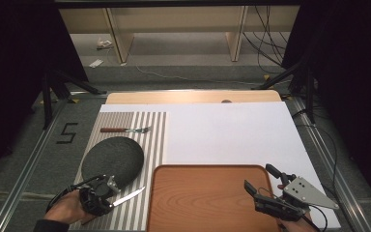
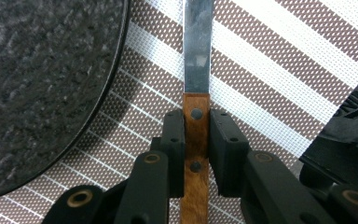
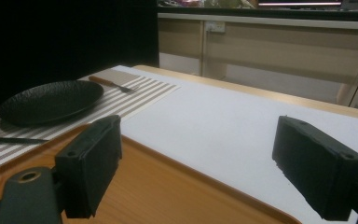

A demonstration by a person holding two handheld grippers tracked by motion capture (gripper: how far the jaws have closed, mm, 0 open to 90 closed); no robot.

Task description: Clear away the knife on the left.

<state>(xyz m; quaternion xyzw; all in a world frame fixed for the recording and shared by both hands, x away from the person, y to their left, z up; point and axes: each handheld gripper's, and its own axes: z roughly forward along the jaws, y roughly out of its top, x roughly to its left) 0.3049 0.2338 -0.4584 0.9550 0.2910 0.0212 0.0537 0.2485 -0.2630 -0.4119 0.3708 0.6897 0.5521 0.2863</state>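
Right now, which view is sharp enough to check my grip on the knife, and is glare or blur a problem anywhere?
Left gripper view: sharp on the knife handle, with slight blade glare. High view: dim, knife small. Right gripper view: dark, soft on the near pads.

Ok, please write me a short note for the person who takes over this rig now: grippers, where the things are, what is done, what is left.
Left gripper: shut on the knife by its wooden handle; the knife lies on the striped placemat, beside the black plate.
Right gripper: open, nothing between the jaws, hovering over the wooden tray.
Fork: on the placemat beyond the plate, untouched.
Done: the knife is gripped. It does not look lifted yet.
Left: probably lift the knife and move it, perhaps to the tray; then the fork and plate, if they follow.
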